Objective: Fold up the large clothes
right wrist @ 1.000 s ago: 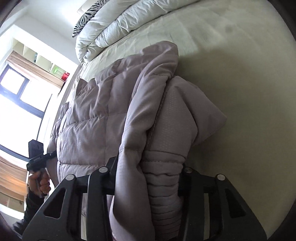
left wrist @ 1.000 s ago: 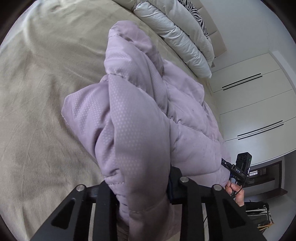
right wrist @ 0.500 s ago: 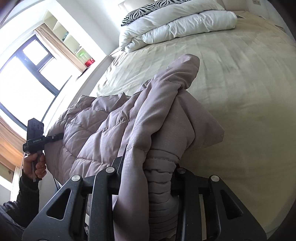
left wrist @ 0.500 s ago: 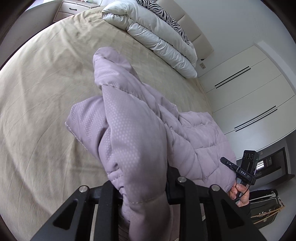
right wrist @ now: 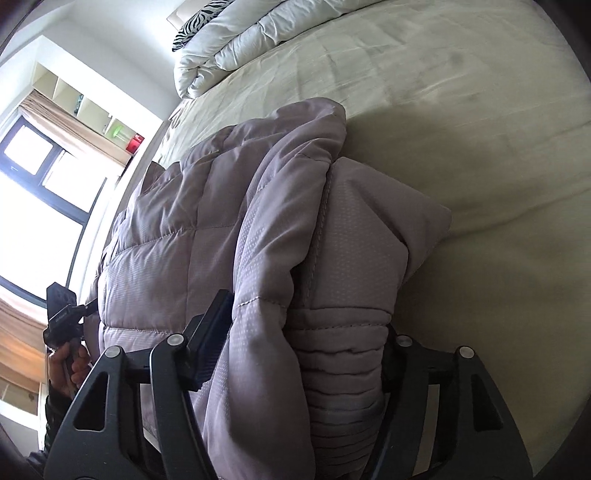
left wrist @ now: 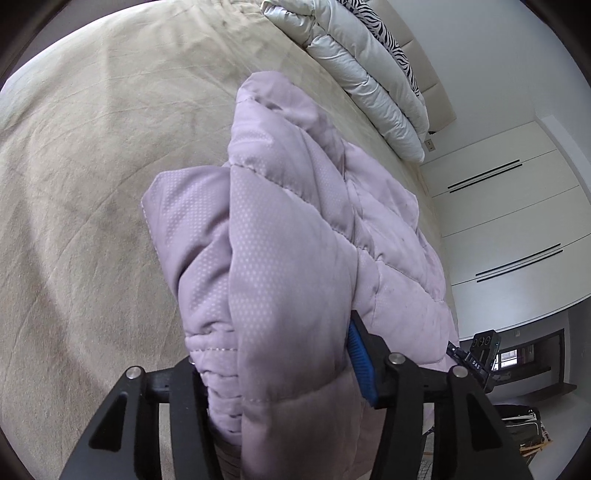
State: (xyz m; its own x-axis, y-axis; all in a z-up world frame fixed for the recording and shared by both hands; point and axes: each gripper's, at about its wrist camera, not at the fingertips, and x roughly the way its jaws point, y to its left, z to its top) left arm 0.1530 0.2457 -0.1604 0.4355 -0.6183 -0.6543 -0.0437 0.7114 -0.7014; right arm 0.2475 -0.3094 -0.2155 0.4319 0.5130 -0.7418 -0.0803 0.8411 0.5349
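Right now a lilac quilted puffer jacket [left wrist: 295,251] lies bunched near the edge of the bed [left wrist: 92,184], over its beige sheet, with most of its body spread along that edge. The left gripper [left wrist: 280,373] has a ribbed cuff and a thick fold of the jacket between its jaws, which are opening; the blue pad [left wrist: 360,363] on its right finger stands bare beside the fabric. The right gripper [right wrist: 303,354] likewise straddles a cuff and sleeve fold, its jaws opening, and whether the pads press on the cloth I cannot tell. A folded white duvet [right wrist: 236,40] and a zebra-print pillow [right wrist: 192,26] lie at the head of the bed. White wardrobe doors [left wrist: 509,229] stand beyond.
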